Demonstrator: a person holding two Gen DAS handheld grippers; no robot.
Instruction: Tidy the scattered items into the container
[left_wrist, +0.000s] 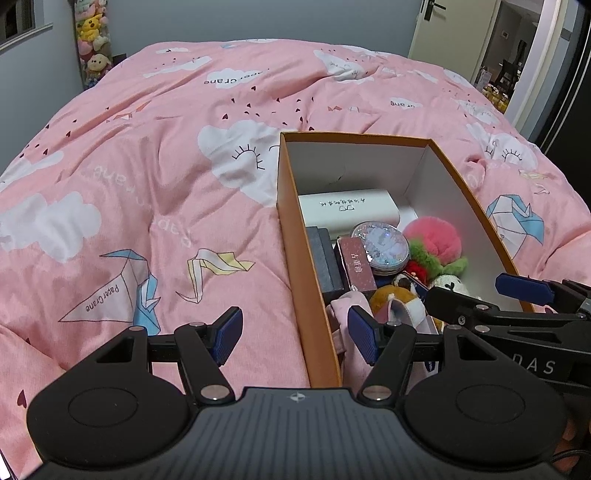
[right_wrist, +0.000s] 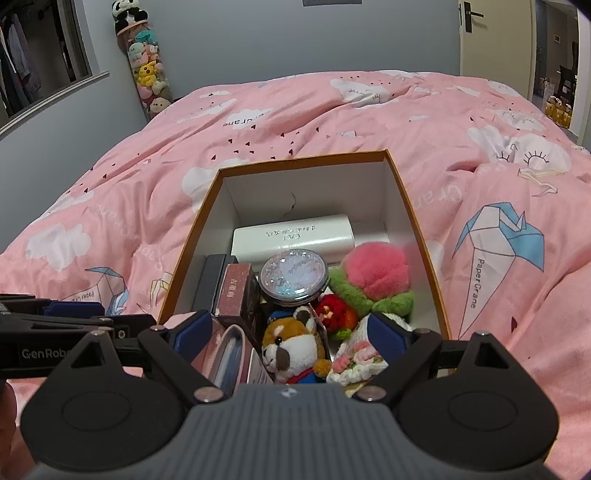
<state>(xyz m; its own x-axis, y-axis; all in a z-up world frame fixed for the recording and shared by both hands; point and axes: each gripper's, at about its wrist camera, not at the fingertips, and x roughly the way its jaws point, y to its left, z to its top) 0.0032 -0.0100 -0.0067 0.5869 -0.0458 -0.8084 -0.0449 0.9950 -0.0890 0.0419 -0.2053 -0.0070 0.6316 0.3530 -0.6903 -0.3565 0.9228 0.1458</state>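
Both grippers, left (left_wrist: 295, 334) and right (right_wrist: 290, 330), agape over box (right_wrist: 192, 236) rim, seemingly empty.

A bed is covered by a pink quilt (right_wrist: 332, 122) printed with white clouds, small dark hearts and paper cranes; the fabric is rumpled in places. A grey-blue wall (right_wrist: 258, 40) is seen behind it. A tall clear tube of plush toys (right_wrist: 147, 74) is stood in the left corner, topped by a panda toy. A mirror or window frame (right_wrist: 44, 66) is set at far left. A cream door (left_wrist: 448, 29) is opened at right, with a lit room seen beyond.
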